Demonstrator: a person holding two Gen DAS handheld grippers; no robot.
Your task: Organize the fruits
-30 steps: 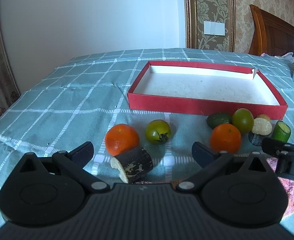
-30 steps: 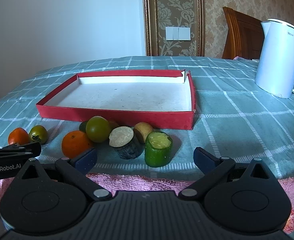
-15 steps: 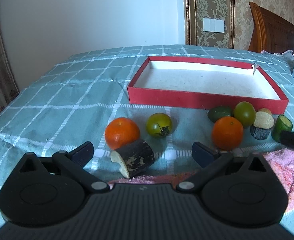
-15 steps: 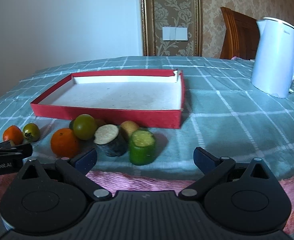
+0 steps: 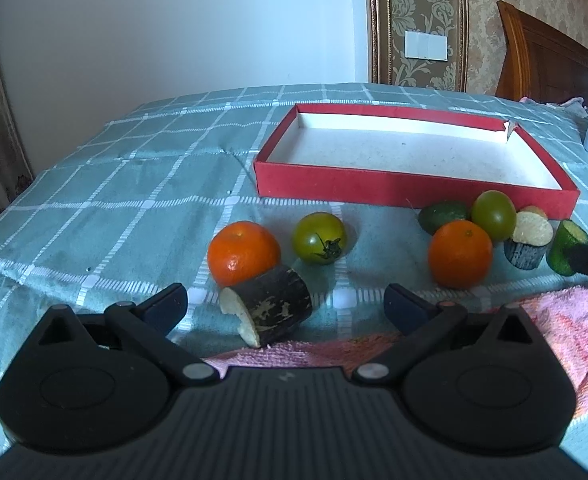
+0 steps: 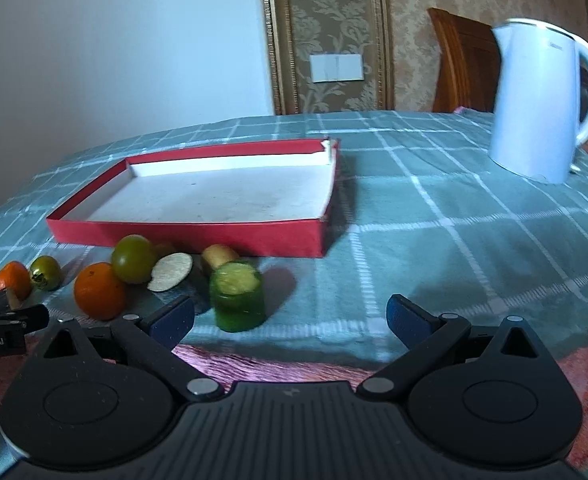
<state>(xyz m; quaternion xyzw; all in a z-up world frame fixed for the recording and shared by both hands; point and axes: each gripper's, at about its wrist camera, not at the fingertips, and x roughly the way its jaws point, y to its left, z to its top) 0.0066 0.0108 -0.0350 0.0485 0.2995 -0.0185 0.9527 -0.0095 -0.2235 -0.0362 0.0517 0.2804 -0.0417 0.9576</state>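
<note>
A red tray point(image 5: 374, 188) with a bare white floor lies on the checked cloth; it also shows in the right wrist view point(image 6: 198, 232). Fruits lie in front of it. My left gripper point(image 5: 286, 306) is open, with a dark cut piece point(image 5: 268, 310) between its fingers, untouched. Behind that piece are an orange point(image 5: 243, 252) and a green tomato point(image 5: 319, 238). To the right lie another orange point(image 5: 460, 252), a green tomato point(image 5: 493, 214) and a dark green fruit point(image 5: 442, 216). My right gripper point(image 6: 290, 318) is open, with a green cucumber piece point(image 6: 237, 296) between its fingers, left of centre.
A white kettle point(image 6: 538, 104) stands at the back right. A pink towel point(image 5: 566, 320) lies along the table's near edge. A wooden chair point(image 6: 462, 60) stands behind the table. The other gripper's tip point(image 6: 2, 328) shows at the right wrist view's left edge.
Both grippers have pulled back and tilted, so the fruits and tray sit lower and farther in view. The right view has swung right, toward the kettle. No fruit has moved.
</note>
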